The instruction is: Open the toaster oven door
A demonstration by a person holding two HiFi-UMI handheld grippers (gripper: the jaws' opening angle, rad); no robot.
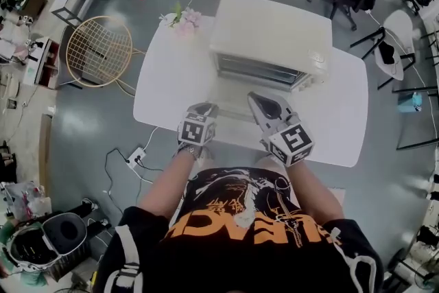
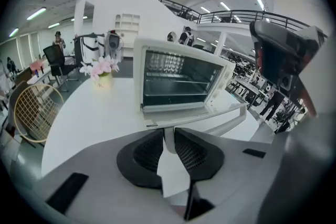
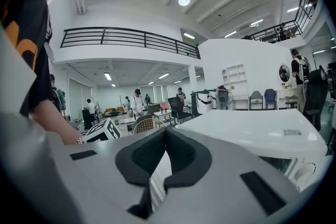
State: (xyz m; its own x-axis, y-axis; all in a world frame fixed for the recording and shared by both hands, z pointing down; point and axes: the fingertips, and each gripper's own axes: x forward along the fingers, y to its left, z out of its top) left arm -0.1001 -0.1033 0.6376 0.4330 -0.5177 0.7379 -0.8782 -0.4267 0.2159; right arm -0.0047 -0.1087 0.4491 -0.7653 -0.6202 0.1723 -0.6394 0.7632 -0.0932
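White toaster oven [image 1: 269, 34] stood on the surface [image 1: 164, 89] just ahead of the left claw [image 2: 169, 135], which pinched the handle [image 2: 200, 117] of its lowered door [image 1: 232, 106]; the right claw [image 3: 165, 132], pressed together, hovered beside. Easing the door down gently, not dropping it, looked wisest.

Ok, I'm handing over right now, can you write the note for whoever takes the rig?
Left gripper: fingers closed on the door handle.
Right gripper: shut, empty, in front of the oven.
Toaster oven stands on the white table; its door is folded down flat, racks showing.
Done: door open.
Left: let go of the handle, back both grippers off.
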